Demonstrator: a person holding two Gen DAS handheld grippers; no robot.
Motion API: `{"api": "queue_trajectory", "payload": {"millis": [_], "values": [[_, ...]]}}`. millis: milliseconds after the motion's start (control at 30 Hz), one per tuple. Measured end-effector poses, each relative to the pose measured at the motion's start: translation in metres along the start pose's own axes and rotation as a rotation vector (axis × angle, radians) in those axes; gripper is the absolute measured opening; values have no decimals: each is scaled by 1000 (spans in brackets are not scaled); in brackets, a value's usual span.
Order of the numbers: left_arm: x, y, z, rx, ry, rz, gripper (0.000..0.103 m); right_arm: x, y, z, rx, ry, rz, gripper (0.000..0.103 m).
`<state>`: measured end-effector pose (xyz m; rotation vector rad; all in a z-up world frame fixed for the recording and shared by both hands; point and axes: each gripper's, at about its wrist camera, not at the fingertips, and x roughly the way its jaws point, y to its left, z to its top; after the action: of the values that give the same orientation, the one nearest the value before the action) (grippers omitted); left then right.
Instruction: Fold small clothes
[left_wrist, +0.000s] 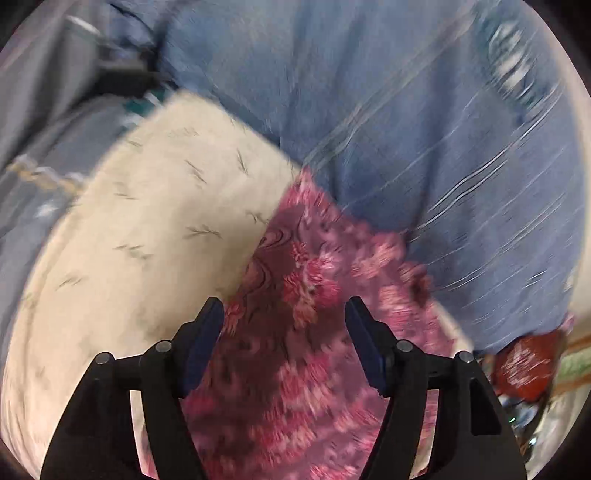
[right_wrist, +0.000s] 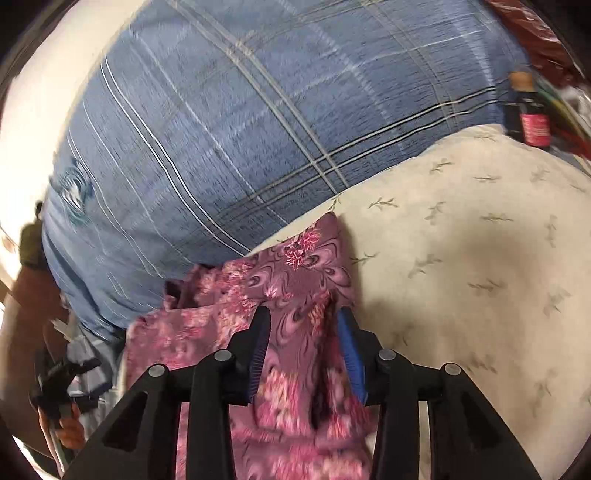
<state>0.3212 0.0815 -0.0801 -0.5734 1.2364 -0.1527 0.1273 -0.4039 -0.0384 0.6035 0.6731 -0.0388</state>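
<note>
A small pink floral garment (left_wrist: 303, 295) lies crumpled on a cream cloth with a sprig print (left_wrist: 147, 229). My left gripper (left_wrist: 284, 310) hovers over it with its fingers wide apart and nothing between them. In the right wrist view the same garment (right_wrist: 295, 266) bunches up between the fingers of my right gripper (right_wrist: 303, 314), which are closed partway onto a fold of it. The left gripper (right_wrist: 62, 384) also shows at the far left of that view, held in a hand.
A blue plaid sheet (right_wrist: 258, 129) covers the surface beyond the cream cloth (right_wrist: 480, 258). A dark bottle with a pink label (right_wrist: 532, 118) and red packaging (right_wrist: 535, 33) stand at the far right. A red bag (left_wrist: 524, 362) lies at the right edge.
</note>
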Motion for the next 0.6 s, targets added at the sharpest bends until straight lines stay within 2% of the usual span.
{"api": "queue_trajectory", "payload": {"millis": [33, 67, 100, 133, 167, 233, 267, 300, 333, 367, 433, 467, 500, 567, 600], "values": [[13, -2, 1, 14, 44, 16, 65, 13, 2, 1, -13, 38, -7, 32], [24, -5, 1, 39, 70, 28, 57, 20, 3, -1, -35, 64, -13, 19], [26, -9, 1, 70, 59, 46, 36, 24, 10, -1, -78, 73, 0, 6], [25, -14, 1, 129, 17, 95, 19, 21, 18, -1, -134, 54, 17, 6], [22, -13, 1, 155, -33, 125, 14, 10, 25, -1, -172, -4, 45, 6], [26, -5, 4, 156, -90, 210, 12, -5, 22, 1, -152, -83, 85, 6], [32, 2, 6, 153, -100, 233, 12, -3, 14, 2, -120, -86, 81, 6], [30, 4, 7, 150, -117, 219, 11, 8, 5, 2, -100, -41, 56, 6], [26, 5, 8, 141, -104, 221, 11, 25, -5, -2, -88, 43, -3, 6], [22, 6, 8, 131, -91, 225, 11, 33, -13, -8, -75, 86, -9, 5], [-3, 9, 3, 118, -114, 171, 11, 16, -12, -9, -59, 42, -15, 16], [-14, 11, 0, 116, -132, 139, 11, 4, -10, -9, -50, 18, -25, 16], [-28, 12, -8, 117, -151, 100, 11, -9, -7, -13, -53, -15, 11, 16], [-42, 10, -30, 161, -159, 45, 16, -25, -3, -23, -82, -63, 82, 16], [-38, 2, -38, 181, -144, 47, 27, -27, 0, -29, -100, -63, 89, 16]]}}
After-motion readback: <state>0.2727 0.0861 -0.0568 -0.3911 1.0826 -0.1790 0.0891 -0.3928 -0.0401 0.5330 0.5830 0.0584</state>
